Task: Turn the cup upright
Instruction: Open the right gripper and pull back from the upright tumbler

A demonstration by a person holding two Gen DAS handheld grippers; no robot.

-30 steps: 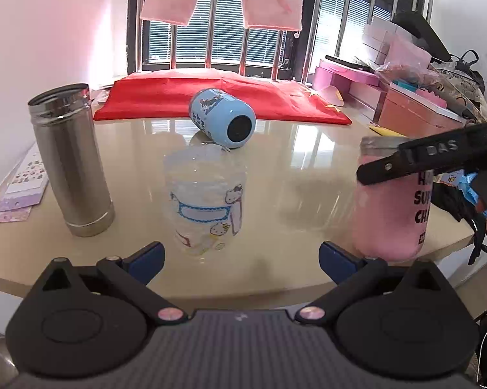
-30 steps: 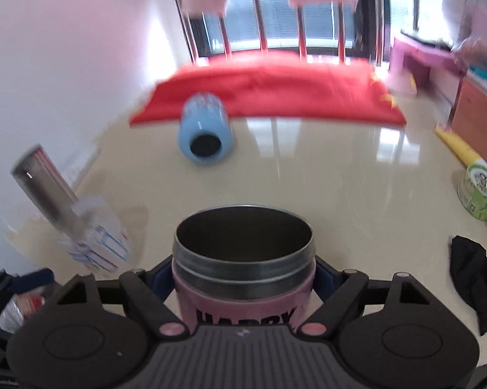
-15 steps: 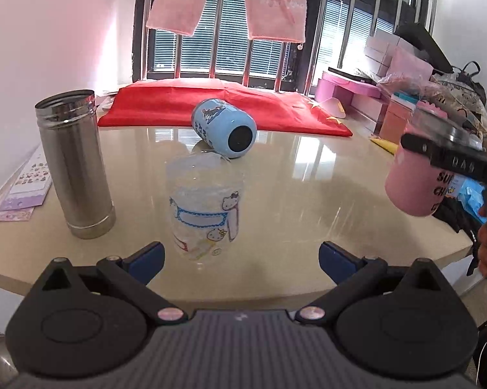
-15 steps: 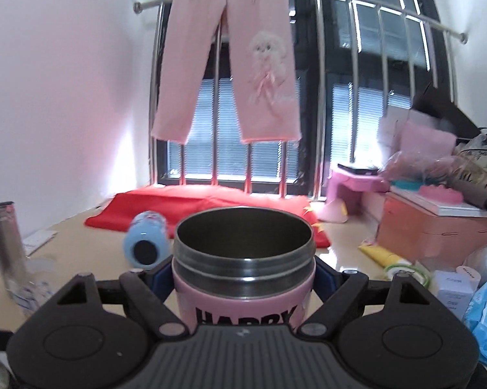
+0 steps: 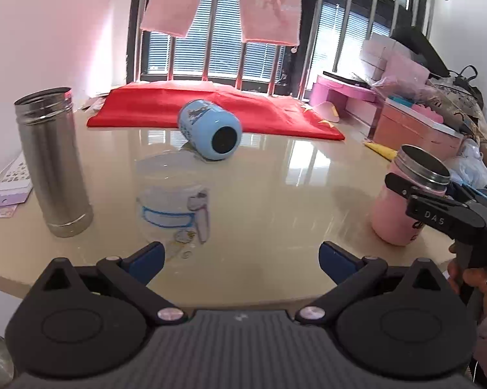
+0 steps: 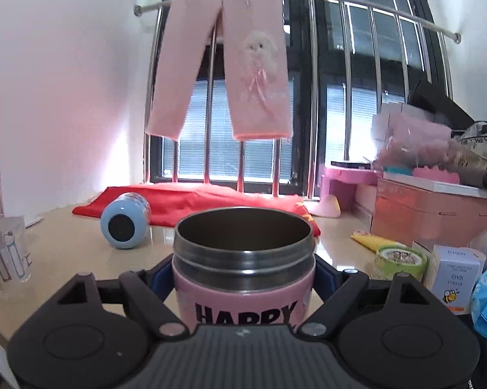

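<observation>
My right gripper [image 6: 243, 278] is clamping the pink cup [image 6: 243, 272] upright, mouth up, at the near right edge of the table [image 5: 275, 194]. My left gripper [image 5: 240, 259] is hanging spread wide with nothing between its fingers, just before a clear cartoon-printed cup [image 5: 173, 207]. A steel flask [image 5: 53, 162] is standing to its left. Farther back, a blue cup [image 5: 211, 134] is lying on its side against the red cloth [image 5: 165, 107].
</observation>
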